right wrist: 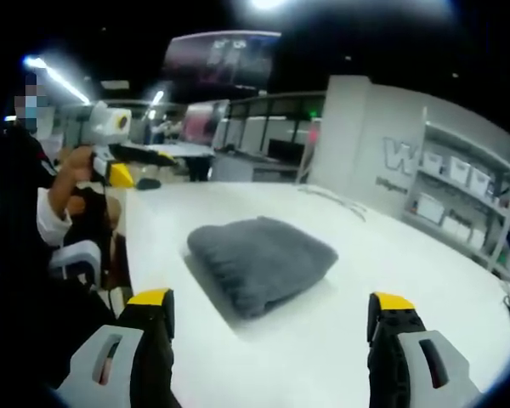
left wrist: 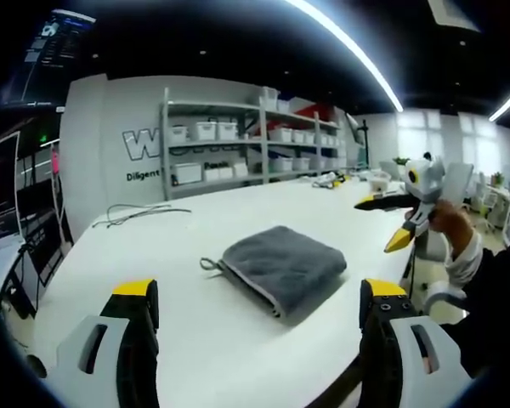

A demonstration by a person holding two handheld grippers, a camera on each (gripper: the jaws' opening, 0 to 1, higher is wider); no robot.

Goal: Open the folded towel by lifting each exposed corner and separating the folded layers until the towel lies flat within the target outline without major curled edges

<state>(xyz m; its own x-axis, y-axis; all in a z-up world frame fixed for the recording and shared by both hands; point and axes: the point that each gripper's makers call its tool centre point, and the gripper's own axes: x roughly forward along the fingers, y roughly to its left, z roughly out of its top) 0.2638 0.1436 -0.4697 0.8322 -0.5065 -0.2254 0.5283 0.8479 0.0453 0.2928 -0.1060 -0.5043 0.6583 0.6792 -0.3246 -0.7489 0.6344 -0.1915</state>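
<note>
A grey towel (left wrist: pixel 282 268) lies folded into a thick, compact pad on a white worktop (left wrist: pixel 195 340), well in from every edge and near the middle of the bare surface. No target outline can be made out on the worktop.

In the left gripper view, the left gripper (left wrist: pixel 259 319) hangs above the worktop short of the towel, its yellow-tipped jaws spread wide and holding nothing. In the right gripper view, the right gripper (right wrist: pixel 272 327) likewise hovers short of the towel, jaws spread wide and empty. Each gripper also appears in the other's view, held up in a hand beyond the worktop's edge.

The towel's long axis seems to run between the two grippers' sides of the worktop. A small hanging loop (left wrist: pixel 209 264) sticks out from one corner, pointing away from the pad. In the left gripper view the stacked layer edges face the left gripper. The rounded folded edge appears to face the right gripper.

Risks, judged from this layout: the layers are thick and lie close together, so the jaws could pinch several at once and lift the whole pad instead of one corner. Pulling on the loop could drag the towel across the smooth worktop. A corner released early could curl back.
</note>
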